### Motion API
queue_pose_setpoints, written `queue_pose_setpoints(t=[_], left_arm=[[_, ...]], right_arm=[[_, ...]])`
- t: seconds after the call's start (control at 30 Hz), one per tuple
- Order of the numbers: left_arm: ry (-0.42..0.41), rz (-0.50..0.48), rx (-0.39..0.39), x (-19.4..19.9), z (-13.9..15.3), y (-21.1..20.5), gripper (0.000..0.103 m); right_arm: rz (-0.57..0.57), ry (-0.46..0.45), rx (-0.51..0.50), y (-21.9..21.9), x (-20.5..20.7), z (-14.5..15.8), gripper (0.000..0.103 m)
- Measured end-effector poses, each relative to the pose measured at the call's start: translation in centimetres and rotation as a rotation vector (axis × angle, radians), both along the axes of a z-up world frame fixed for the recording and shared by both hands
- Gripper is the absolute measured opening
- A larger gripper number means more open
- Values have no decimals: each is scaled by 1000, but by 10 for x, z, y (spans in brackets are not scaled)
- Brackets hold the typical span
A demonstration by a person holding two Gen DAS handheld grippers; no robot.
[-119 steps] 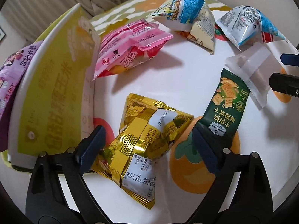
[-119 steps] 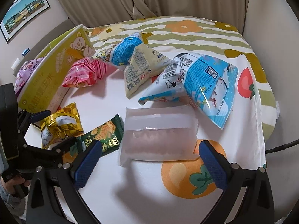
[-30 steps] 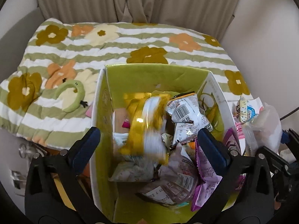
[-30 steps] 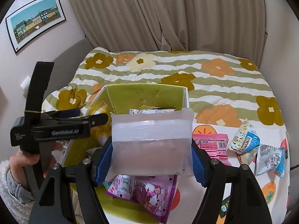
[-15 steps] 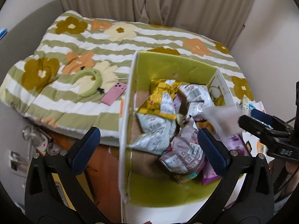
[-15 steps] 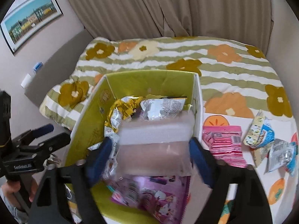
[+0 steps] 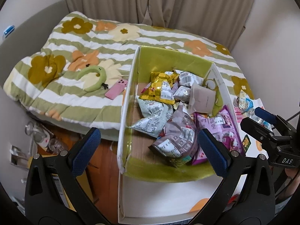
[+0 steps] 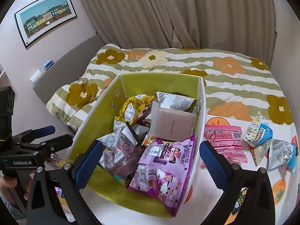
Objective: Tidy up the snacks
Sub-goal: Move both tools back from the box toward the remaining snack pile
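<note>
Setting: domestic bedroom. Evidence: bed (image 8: 234, 86) under a green-and-white striped quilt (image 7: 78, 56) with flower print; beige pleated curtains (image 8: 187, 13) across the back wall; framed picture of coloured houses (image 8: 46, 15) on a pale wall; grey padded headboard (image 8: 61, 69) with a wall switch (image 8: 35, 78) beside it; pink phone (image 7: 116, 89) and green plush frog ring (image 7: 93, 78) lying on the quilt; wooden floor (image 7: 101, 161) beside the bed.
</note>
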State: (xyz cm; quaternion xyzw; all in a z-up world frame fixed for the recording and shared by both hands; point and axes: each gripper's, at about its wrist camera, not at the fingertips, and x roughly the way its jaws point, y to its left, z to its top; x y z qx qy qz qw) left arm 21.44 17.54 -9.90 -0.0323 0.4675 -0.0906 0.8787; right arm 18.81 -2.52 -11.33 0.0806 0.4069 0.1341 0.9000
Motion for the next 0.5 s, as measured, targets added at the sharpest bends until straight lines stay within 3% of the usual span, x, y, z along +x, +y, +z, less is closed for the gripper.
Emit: queue_pose_setpoints(t=[0.5], left_arm=[[-67,-101,19,-43,32,-47,103]], right_arm=[[-74,-54,-4,-27,-53,31,102]])
